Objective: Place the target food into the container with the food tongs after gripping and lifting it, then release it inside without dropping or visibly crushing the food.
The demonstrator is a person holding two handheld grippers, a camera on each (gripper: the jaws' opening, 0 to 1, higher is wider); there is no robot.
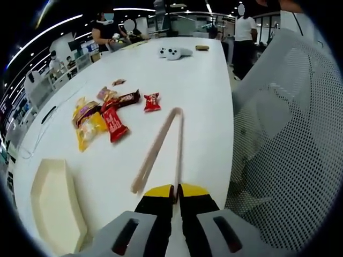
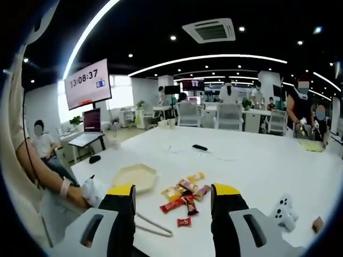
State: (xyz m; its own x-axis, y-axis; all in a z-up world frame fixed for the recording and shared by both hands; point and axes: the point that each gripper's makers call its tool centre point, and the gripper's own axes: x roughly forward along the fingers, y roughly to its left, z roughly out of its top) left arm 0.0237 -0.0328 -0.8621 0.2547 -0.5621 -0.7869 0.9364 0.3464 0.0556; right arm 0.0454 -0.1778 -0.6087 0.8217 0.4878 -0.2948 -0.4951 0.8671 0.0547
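Note:
Beige food tongs point(image 1: 161, 142) lie on the white table point(image 1: 203, 96), hinge end pointing away. My left gripper point(image 1: 176, 191) is shut on the near end of one tong arm; the other arm's tip lies free just to its left. A pile of wrapped snacks point(image 1: 102, 118) sits left of the tongs, with one small red packet point(image 1: 152, 101) apart from it. The cream hexagonal tray point(image 1: 53, 203) is near left. My right gripper point(image 2: 173, 188) hangs open above the table, with the snacks point(image 2: 185, 195), tray point(image 2: 135, 176) and tongs point(image 2: 153, 225) beyond it.
A white mesh chair point(image 1: 289, 134) stands against the table's right edge. A white game controller point(image 1: 174, 52) and a small brown item point(image 1: 202, 47) lie at the far end. A person's arm point(image 2: 59, 184) rests at the table edge. Several people stand around.

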